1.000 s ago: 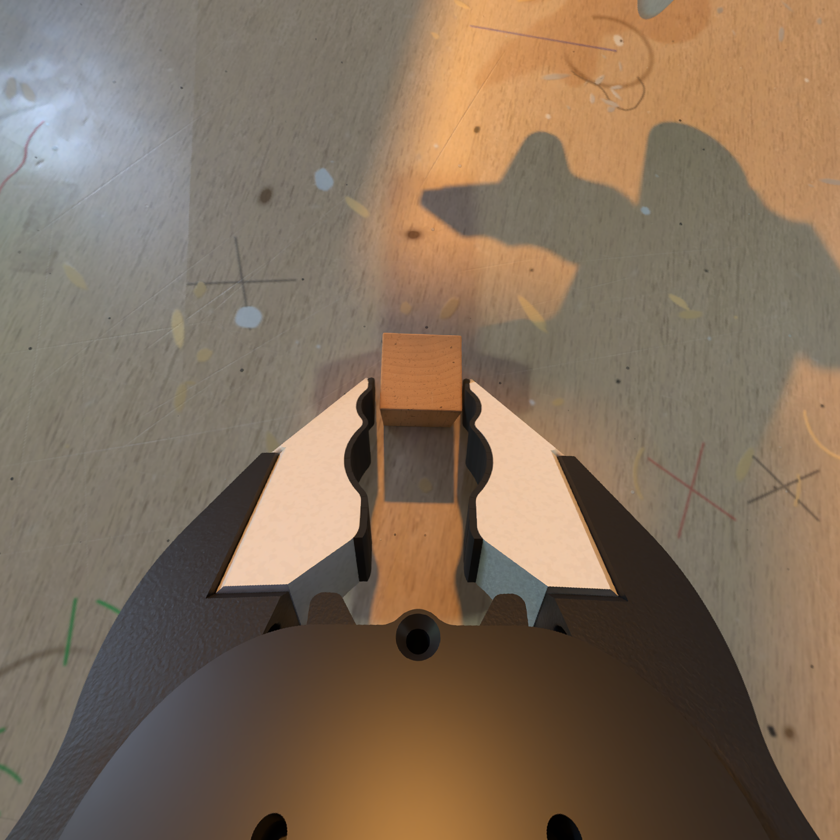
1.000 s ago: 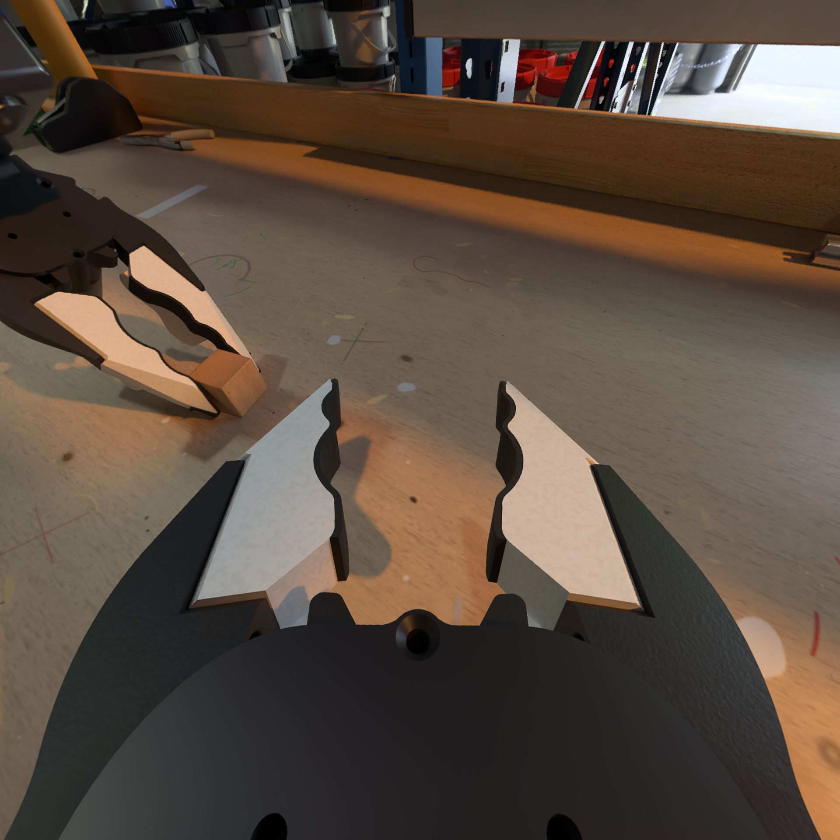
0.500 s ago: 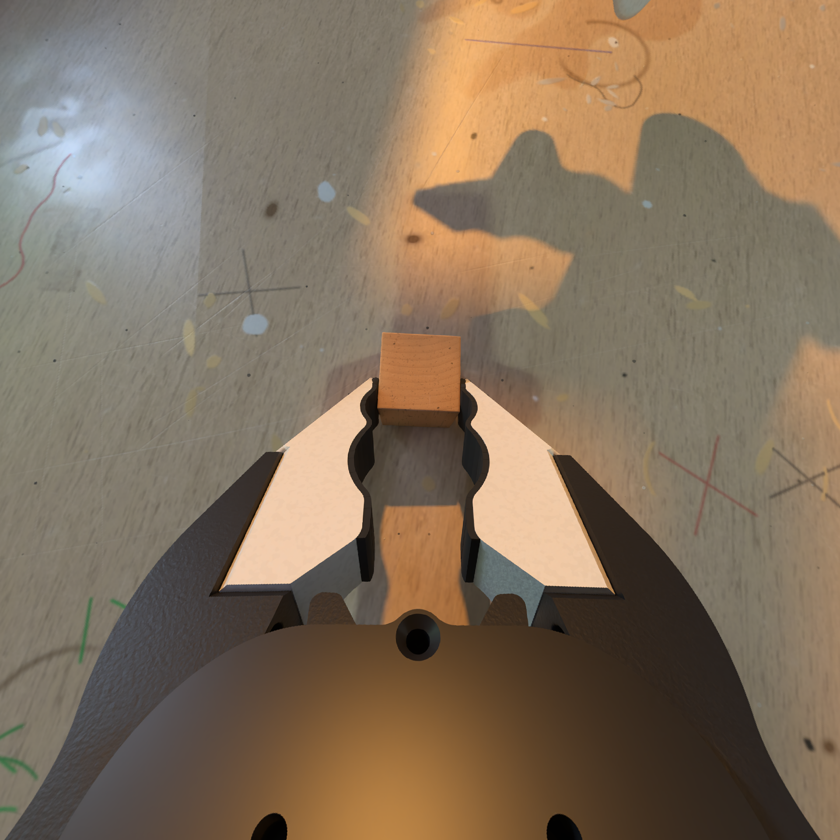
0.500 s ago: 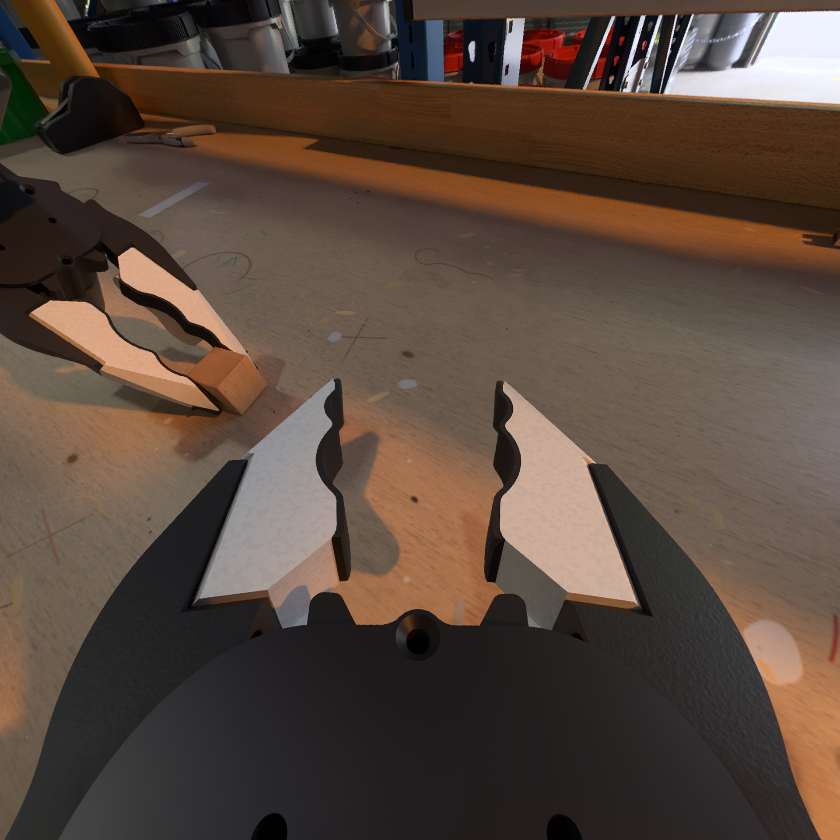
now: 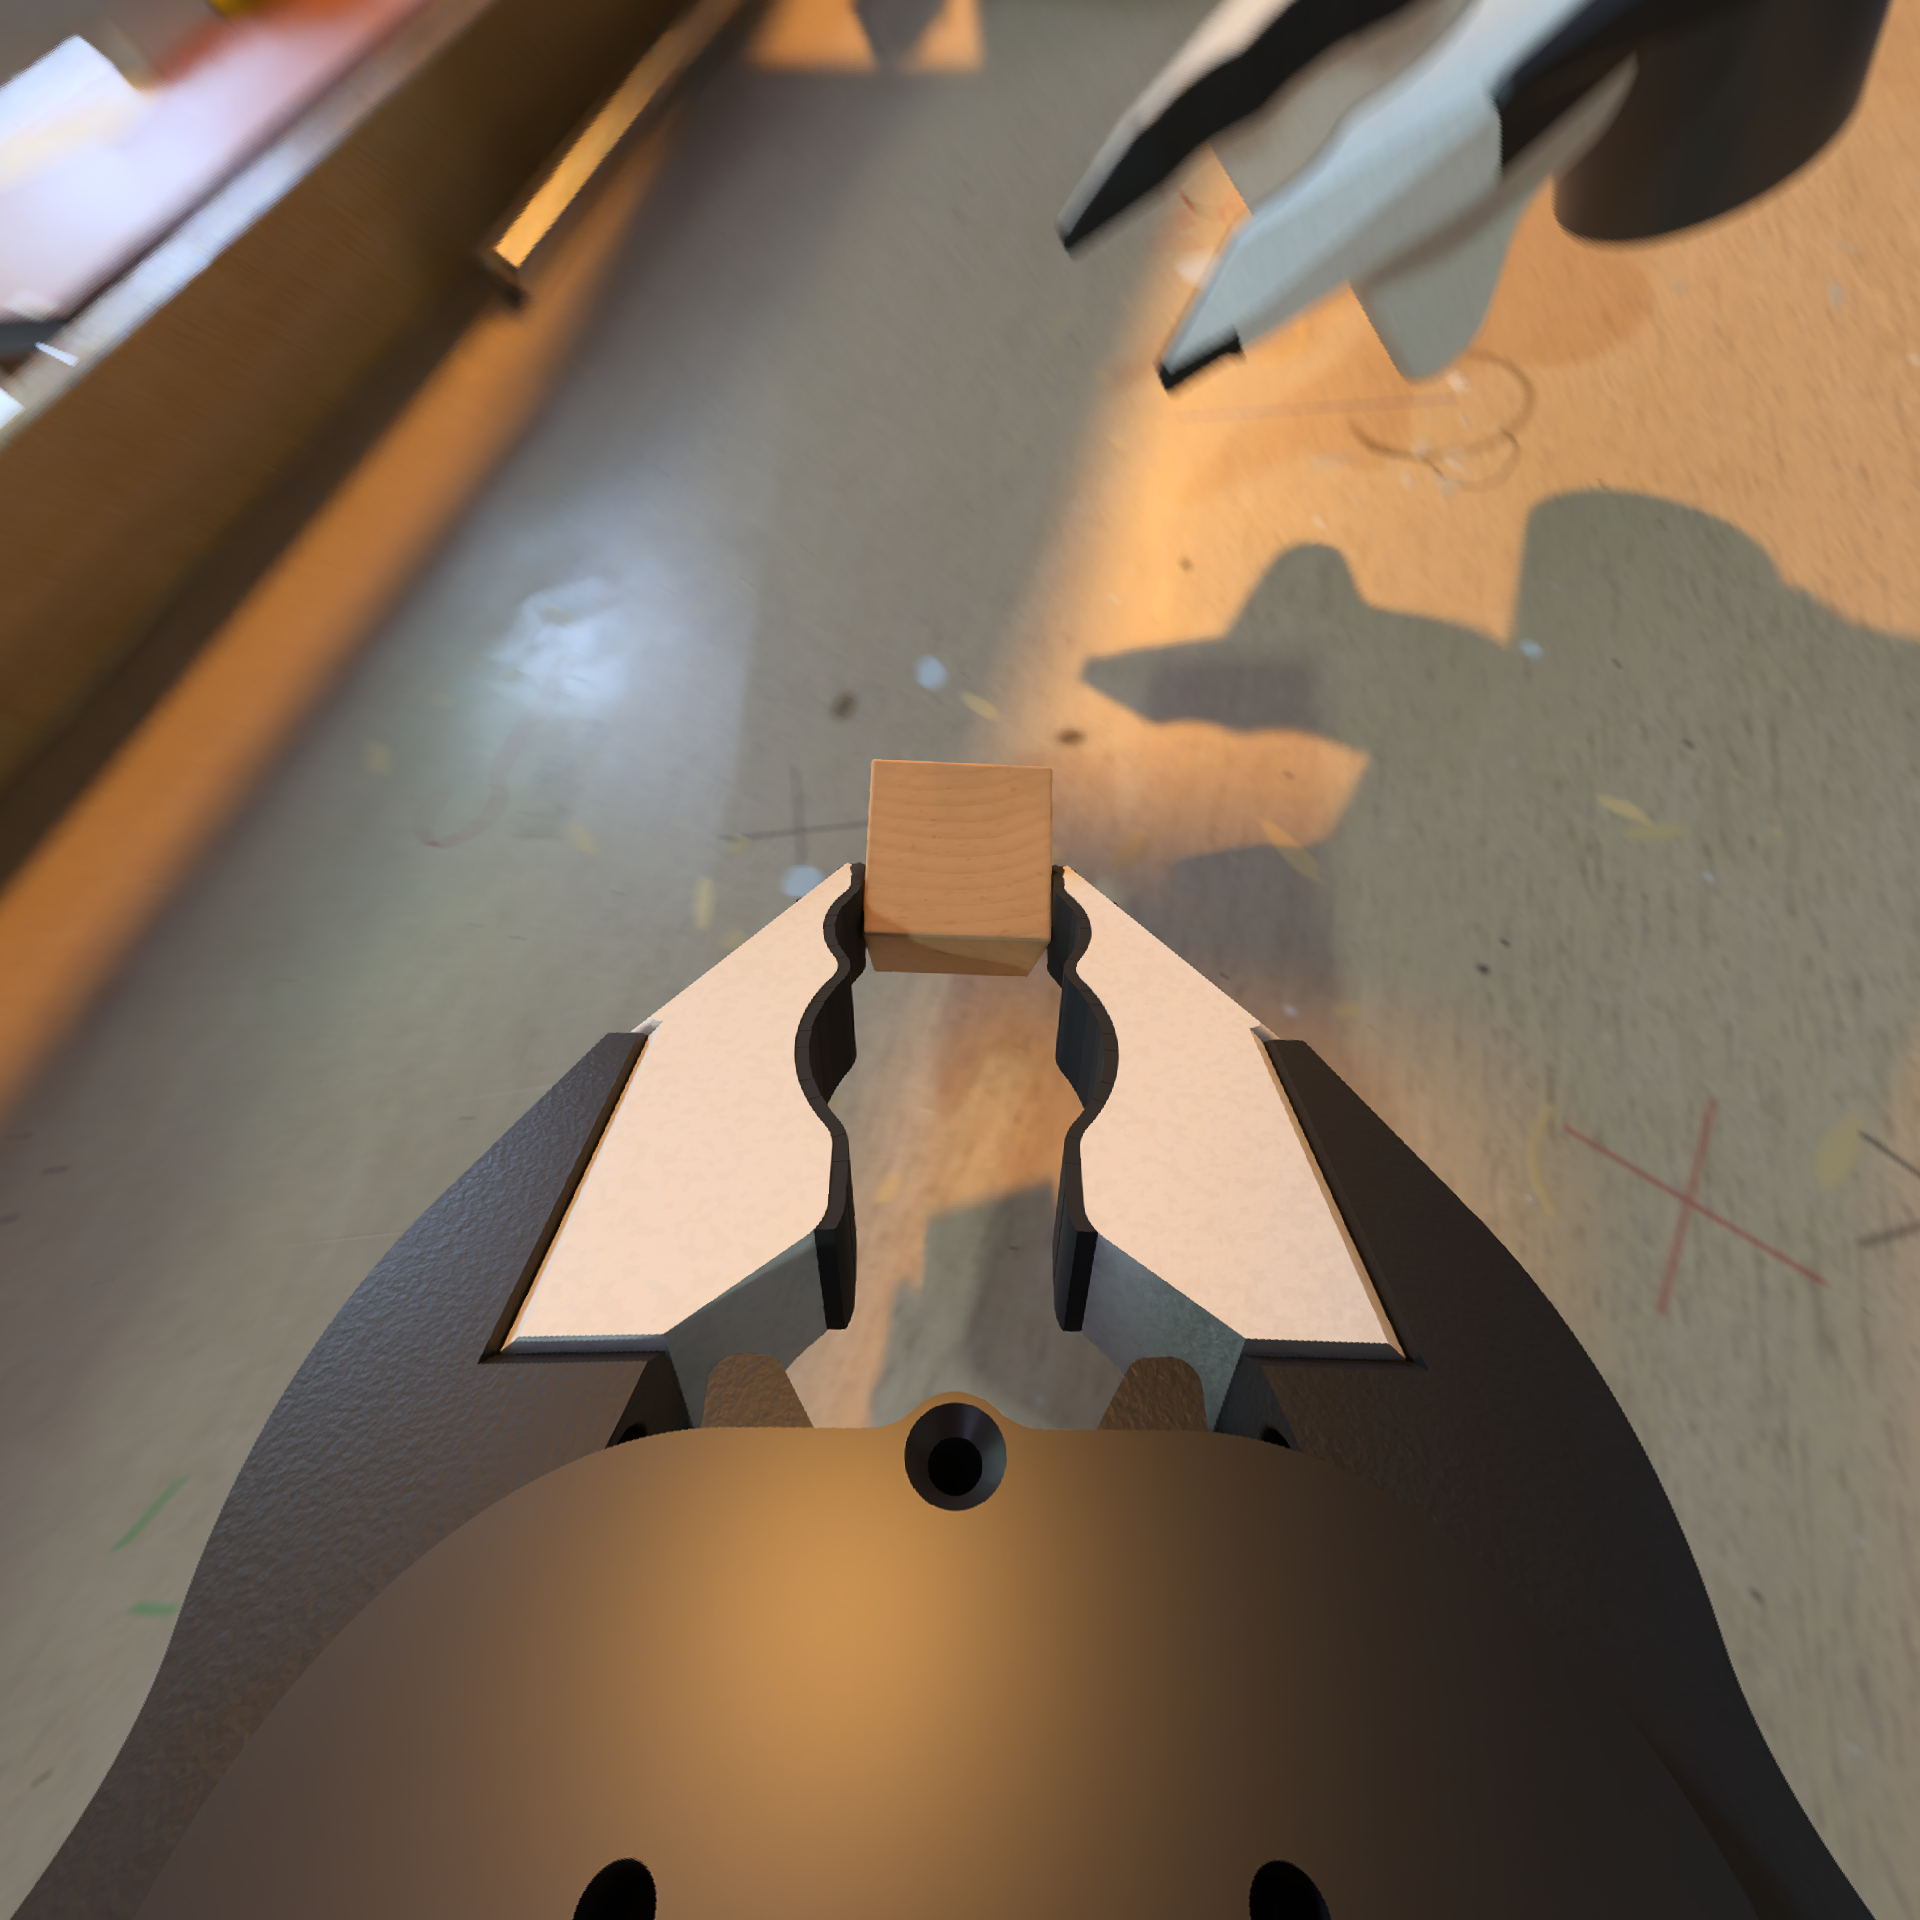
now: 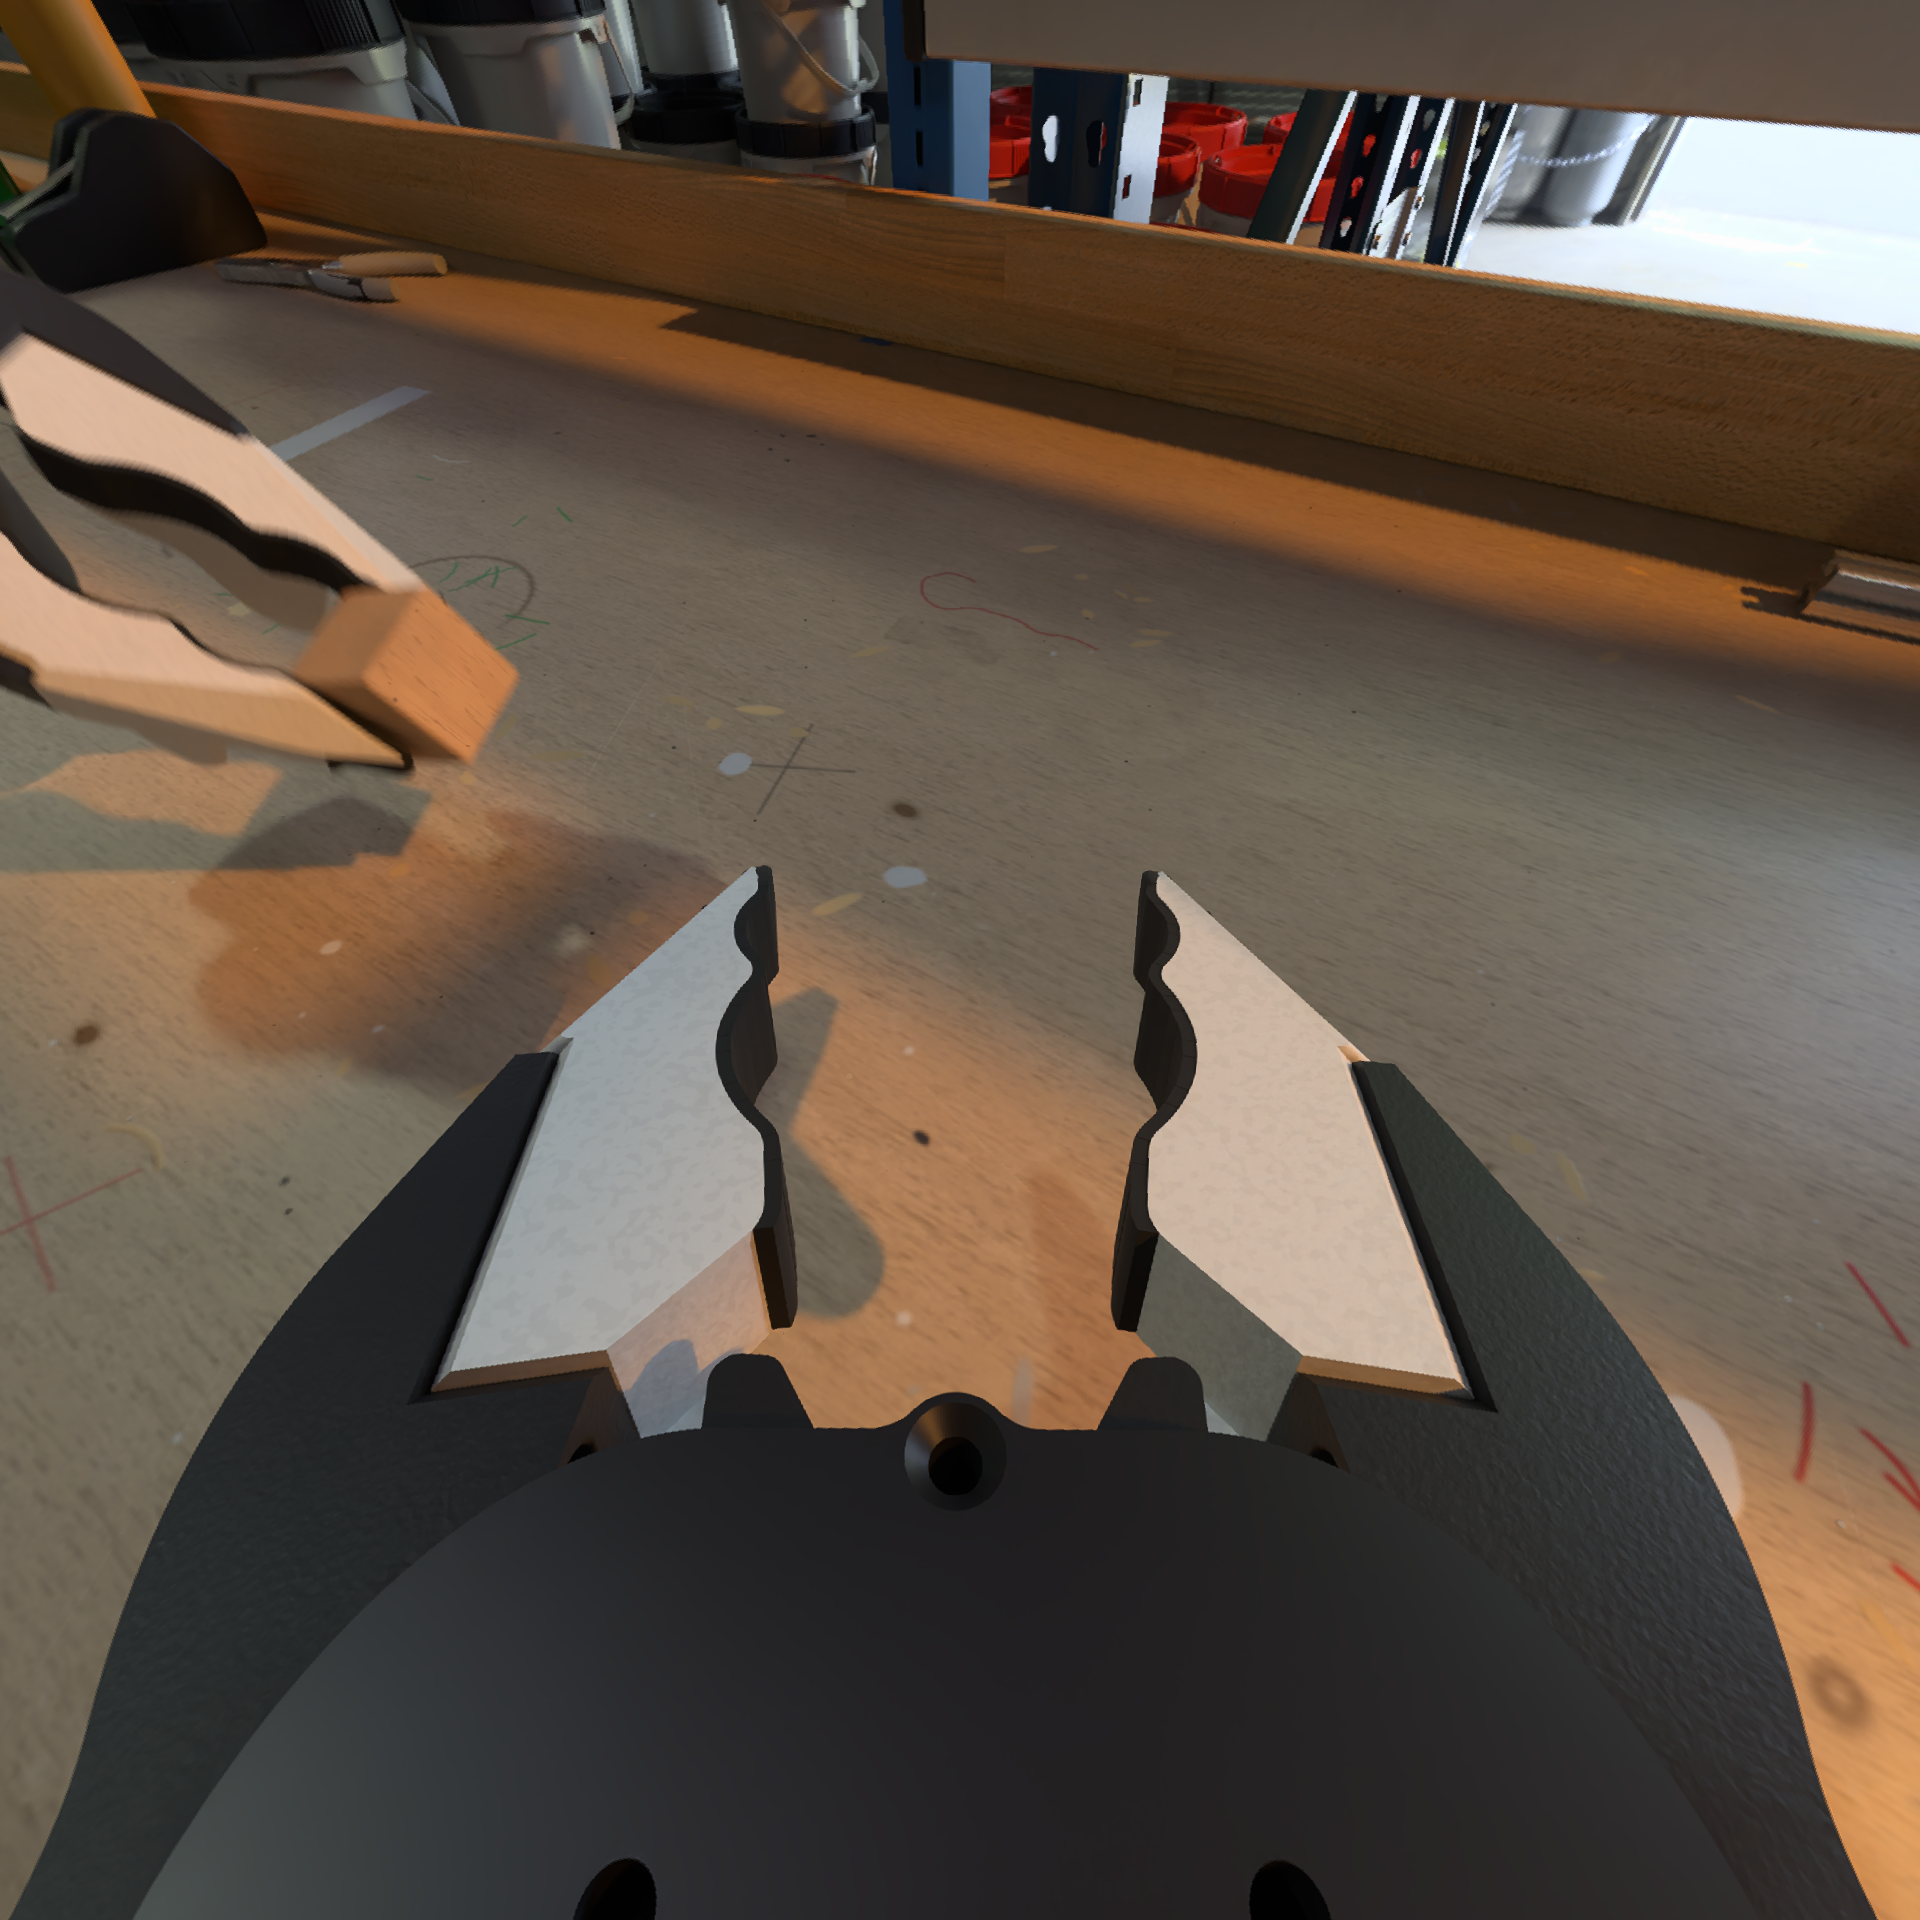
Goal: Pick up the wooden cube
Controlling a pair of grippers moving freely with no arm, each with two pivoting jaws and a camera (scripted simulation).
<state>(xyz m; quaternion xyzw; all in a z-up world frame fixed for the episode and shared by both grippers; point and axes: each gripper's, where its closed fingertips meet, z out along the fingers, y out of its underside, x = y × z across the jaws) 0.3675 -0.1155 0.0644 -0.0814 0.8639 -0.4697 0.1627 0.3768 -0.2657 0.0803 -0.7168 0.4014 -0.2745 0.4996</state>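
The left gripper (image 5: 958, 883) is clamping the wooden cube (image 5: 958, 864) between its two fingertips (image 5: 847, 904), the block sitting at the very ends of the pale fingers and projecting beyond them. In the right wrist view the same cube (image 6: 416, 665) is hanging clear of the desk (image 6: 1351, 831), its shadow (image 6: 312, 831) falling separately on the surface below, while the left gripper (image 6: 353, 665) is reaching in from the left edge, somewhat blurred.

The right gripper (image 6: 954, 883) is hovering with its fingers spread wide and nothing between them, angled down toward the scuffed, pen-marked desk (image 5: 1558, 935). From the left wrist view it (image 5: 1132, 291) is showing at the upper right, well apart from the cube, its shadow stretching across the warm-lit patch of the desk.

A raised wooden rail (image 6: 1143, 301) is running along the far side of the desk, with grey buckets (image 6: 790, 73), red-lidded containers (image 6: 1205, 145) and blue shelving uprights (image 6: 945, 94) standing behind it. A pair of pliers (image 6: 332, 272) is lying near the rail at the upper left.
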